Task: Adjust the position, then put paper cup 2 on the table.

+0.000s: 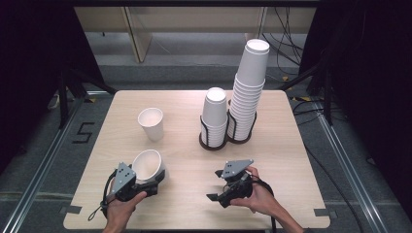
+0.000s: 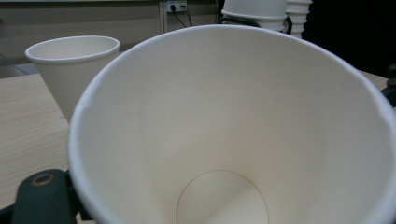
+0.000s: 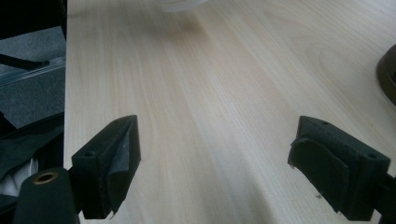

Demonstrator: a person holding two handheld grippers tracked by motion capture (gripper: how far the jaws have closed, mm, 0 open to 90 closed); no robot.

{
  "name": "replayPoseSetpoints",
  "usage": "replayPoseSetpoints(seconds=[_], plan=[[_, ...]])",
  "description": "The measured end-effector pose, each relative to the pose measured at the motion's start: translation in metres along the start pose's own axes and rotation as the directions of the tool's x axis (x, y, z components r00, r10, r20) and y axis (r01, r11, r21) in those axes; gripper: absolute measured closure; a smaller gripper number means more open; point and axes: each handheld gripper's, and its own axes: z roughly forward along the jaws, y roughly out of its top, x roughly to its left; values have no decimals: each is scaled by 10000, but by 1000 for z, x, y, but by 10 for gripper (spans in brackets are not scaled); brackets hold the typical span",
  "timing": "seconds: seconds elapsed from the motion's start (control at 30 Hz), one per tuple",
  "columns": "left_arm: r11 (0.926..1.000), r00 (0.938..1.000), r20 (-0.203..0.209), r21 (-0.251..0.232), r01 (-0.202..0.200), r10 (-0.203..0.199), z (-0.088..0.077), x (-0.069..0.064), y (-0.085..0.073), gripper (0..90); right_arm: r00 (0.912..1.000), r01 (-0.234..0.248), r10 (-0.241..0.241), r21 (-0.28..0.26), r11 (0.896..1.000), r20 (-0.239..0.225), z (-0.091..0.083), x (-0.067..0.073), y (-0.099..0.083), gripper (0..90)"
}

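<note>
White paper cup (image 1: 147, 165) tilted, between left gripper's (image 1: 154, 180) jaws.

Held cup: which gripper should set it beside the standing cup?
Left. The left gripper already grips the held cup, near the standing cup; the right gripper is open, empty, farther away.

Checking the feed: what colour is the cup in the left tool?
Plain white cup, inside too; clearest in the left gripper view.

Your left gripper (image 1: 154, 178), low near the table's front-left corner, is clamped on something. Your right gripper (image 3: 217, 154) hovers near the front edge, jaws spread wide.
</note>
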Motion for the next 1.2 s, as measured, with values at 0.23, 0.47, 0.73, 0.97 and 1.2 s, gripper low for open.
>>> replayPoseSetpoints(seconds=[0.23, 0.47, 0.73, 0.97, 1.2], plan=[[9999, 9993, -368, 106, 4, 0, 3, 7, -1, 144, 10000, 14, -14, 70, 10000, 14, -2, 0, -3, 160], [9998, 9973, -725, 174, 79, -66, 7, 15, -1, 144, 10000, -9, 7, 149, 9999, 74, -3, 1, -7, 160], [9996, 9944, -1045, 230, 146, -121, 10, 23, -2, 144, 10000, -6, 5, 191, 9998, 65, -4, 1, -11, 160], [9997, 9915, -1290, 149, 191, -170, 15, 32, -1, 144, 9999, -57, 55, 172, 9998, 124, -7, 0, -13, 160], [9987, 9909, -1315, 380, 339, -286, 19, 39, 0, 144, 9998, -88, 85, 194, 9998, 170, -6, 1, -13, 160]])
